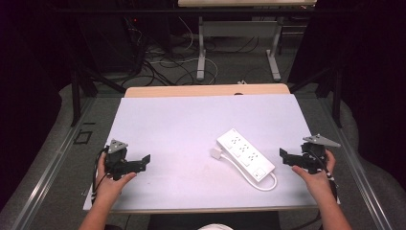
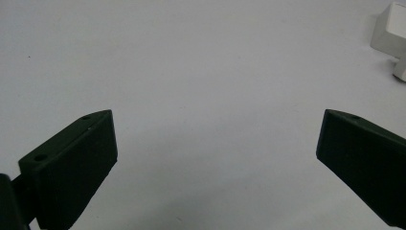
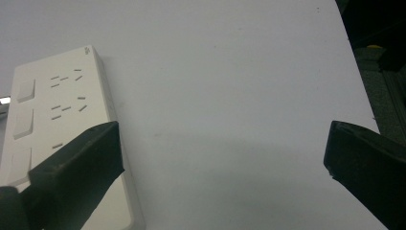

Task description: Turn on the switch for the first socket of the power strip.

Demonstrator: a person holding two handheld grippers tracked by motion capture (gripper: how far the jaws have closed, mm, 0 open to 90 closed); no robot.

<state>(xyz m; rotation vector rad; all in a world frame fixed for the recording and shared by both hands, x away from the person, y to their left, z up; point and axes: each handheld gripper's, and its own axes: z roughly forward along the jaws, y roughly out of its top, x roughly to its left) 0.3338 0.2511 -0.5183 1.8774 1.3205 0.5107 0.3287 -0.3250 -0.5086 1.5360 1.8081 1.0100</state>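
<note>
A white power strip [image 1: 245, 155] lies at an angle on the white tabletop [image 1: 191, 120], right of centre, with its cord [image 1: 268, 185] looped at the near end. A small white plug [image 1: 216, 153] rests against its left side. My left gripper [image 1: 144, 161] sits near the table's left front and points right, about a hand's width short of the plug. It is open and holds nothing [image 2: 218, 124]. My right gripper [image 1: 284, 155] is just right of the strip, open and not touching it [image 3: 222, 134]. The strip's sockets and switches [image 3: 57, 105] lie beside its left jaw.
A bare wooden strip [image 1: 206, 90] shows at the table's far edge. Beyond it are floor cables [image 1: 163, 62] and the white legs of another table [image 1: 201, 48]. Dark stands flank both sides. A corner of the strip [image 2: 390, 26] shows at the upper right of the left gripper view.
</note>
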